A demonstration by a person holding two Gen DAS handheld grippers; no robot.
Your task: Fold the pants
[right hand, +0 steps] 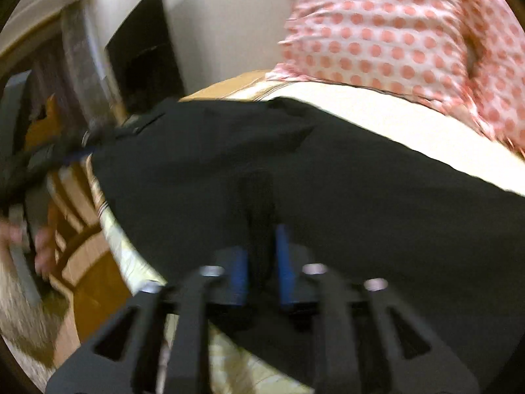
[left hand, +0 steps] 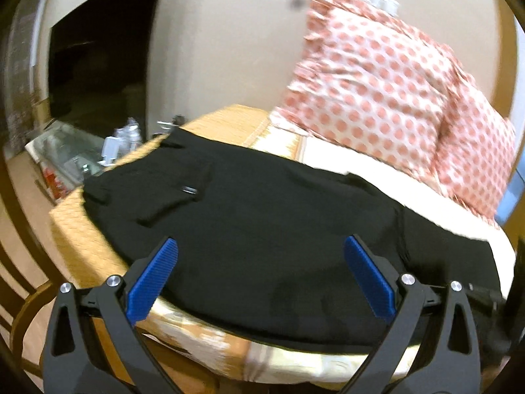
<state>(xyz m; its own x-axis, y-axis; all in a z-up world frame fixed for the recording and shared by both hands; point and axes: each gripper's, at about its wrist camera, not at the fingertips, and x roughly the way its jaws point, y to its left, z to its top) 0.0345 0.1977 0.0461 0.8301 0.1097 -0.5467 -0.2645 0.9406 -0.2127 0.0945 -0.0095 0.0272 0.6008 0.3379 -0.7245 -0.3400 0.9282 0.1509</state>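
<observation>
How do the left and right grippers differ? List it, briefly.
1. The left gripper has its jaws wide apart; the right gripper has its jaws close together.
2. Nothing sits between the left jaws, only the flat pants beyond them. A raised fold of the pants stands between the right jaws, though blur hides whether they pinch it.
Shared: blue pads, and both are over the pants on the bed.

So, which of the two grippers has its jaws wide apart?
The left gripper: its jaws stand wide apart over the black pants, gripping nothing. The right gripper has its jaws close together, a ridge of the pants between them.
</observation>
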